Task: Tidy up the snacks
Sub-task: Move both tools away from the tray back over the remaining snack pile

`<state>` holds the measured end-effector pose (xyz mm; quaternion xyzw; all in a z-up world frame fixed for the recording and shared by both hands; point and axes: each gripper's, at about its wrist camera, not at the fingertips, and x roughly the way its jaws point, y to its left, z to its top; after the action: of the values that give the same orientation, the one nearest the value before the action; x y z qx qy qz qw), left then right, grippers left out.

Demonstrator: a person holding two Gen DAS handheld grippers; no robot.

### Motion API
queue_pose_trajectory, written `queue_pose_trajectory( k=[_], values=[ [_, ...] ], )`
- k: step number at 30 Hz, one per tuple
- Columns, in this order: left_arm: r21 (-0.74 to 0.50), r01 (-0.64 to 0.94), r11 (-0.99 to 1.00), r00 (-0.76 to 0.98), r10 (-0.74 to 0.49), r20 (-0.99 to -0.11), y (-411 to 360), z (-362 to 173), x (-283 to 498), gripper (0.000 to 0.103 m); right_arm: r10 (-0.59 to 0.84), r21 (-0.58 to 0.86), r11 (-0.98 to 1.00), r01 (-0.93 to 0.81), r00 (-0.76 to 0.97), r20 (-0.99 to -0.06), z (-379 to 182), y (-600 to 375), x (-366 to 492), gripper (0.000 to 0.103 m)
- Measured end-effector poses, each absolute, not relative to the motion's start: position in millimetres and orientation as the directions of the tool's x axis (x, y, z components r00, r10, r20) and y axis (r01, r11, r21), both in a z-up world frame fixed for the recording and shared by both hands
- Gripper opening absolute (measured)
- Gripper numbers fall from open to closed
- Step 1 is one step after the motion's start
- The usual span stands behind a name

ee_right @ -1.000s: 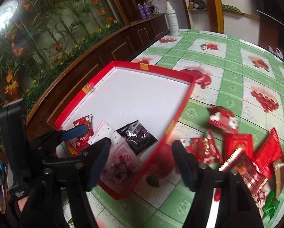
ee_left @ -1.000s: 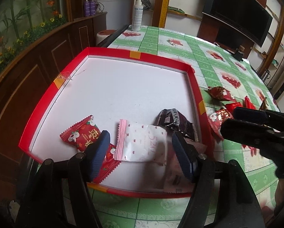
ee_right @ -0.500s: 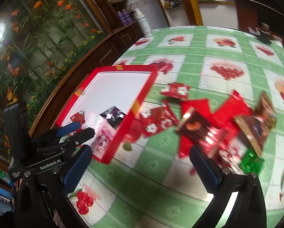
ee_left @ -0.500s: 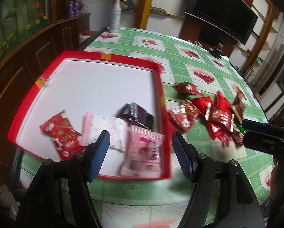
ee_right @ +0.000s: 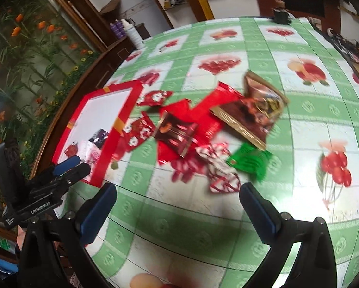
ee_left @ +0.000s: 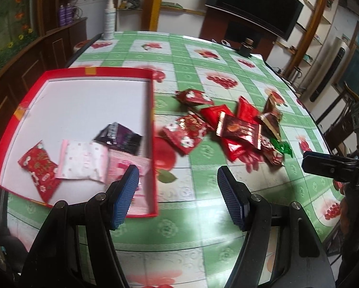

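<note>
Right wrist view, both grippers (ee_right: 177,210) (ee_left: 178,195) wide open, empty, bare tablecloth (ee_right: 179,235) beneath

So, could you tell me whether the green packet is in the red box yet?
Out. The green packet lies on the tablecloth at the loose pile's edge, well apart from the red box.

You're over a tabletop (ee_left: 203,72) in green-checked fruit-print cloth. Dark wood cabinets (ee_left: 35,60) run along your left below a flower mural (ee_right: 23,48); a black television (ee_left: 256,7) hangs ahead among white walls and wooden shelves (ee_left: 179,9).
</note>
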<state>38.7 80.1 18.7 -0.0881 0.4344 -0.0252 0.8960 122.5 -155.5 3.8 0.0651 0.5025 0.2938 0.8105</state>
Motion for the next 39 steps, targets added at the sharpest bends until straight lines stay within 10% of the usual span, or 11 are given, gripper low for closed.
queue_pose_trajectory(
  k=[16,39],
  values=[
    [-0.142,0.043,0.989,0.551,-0.142,-0.822,60,6,79,0.068,0.510,0.379,0.829,-0.412,0.278,-0.814,-21,-169,123,0.103],
    [-0.024,0.209,0.978,0.461,-0.120,-0.880,43,-22,156,0.068,0.442,0.271,0.839,-0.471,0.300,-0.846,-38,-147,153,0.064]
  ],
)
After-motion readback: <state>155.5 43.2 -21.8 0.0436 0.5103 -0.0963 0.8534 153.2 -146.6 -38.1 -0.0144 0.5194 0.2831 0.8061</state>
